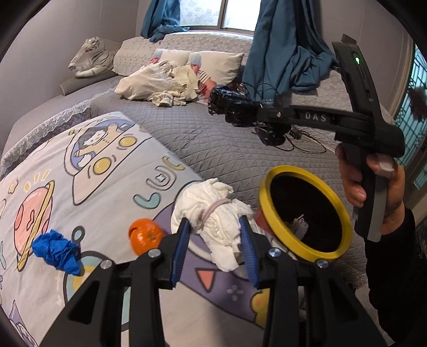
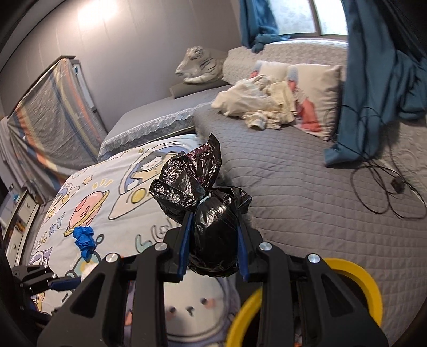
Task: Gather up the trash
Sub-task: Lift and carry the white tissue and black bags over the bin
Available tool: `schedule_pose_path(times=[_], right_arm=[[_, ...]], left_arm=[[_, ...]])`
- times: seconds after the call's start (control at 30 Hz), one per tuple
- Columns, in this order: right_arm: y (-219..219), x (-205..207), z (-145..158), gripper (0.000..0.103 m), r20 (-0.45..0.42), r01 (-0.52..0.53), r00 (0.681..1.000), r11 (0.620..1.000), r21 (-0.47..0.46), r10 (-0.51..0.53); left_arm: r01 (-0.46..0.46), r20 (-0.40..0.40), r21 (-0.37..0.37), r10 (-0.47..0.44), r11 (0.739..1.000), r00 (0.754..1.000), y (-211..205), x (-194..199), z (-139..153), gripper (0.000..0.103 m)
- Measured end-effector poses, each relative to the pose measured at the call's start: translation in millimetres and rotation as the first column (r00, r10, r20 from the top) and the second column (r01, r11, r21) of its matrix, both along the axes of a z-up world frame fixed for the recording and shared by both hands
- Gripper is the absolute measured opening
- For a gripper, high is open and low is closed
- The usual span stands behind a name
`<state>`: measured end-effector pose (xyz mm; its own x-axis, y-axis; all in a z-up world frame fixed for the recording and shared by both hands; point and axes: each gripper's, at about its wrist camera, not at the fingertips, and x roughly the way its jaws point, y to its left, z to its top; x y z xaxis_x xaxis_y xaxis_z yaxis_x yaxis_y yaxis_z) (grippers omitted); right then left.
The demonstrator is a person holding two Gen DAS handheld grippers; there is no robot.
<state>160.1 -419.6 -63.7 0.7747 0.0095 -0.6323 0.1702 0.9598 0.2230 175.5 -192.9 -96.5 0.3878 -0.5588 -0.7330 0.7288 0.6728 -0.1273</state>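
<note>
Midway through collection: left gripper clamped on white crumpled tissue wad, right gripper on knotted black plastic bag, both near yellow-rimmed round bin; blue crumpled paper and orange peel left on cartoon-print blanket.

Daylight is coming through a window behind blue curtains, which are hanging down onto a bed under a grey quilted cover. A cartoon-printed blanket is lying across its near side. Pillows and a toy tiger are resting against the plain grey wall.
</note>
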Motion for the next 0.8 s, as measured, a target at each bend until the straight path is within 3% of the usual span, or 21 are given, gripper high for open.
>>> schedule_pose_path(times=[0.43,0.8], right_arm=[[-64,-100,-1,0.028,0.019,0.201,0.979,0.98,0.008,-0.201],[-90,-152,-31,0.028,-0.017,0.311,0.95,0.95,0.016,-0.311]], left_arm=[[0.136,0.043,-0.019,-0.135,0.991,0.99,-57,-32,16,0.035],[0.208,0.066,0.003,-0.208,0.978,0.976,-102,-51,17,0.035]])
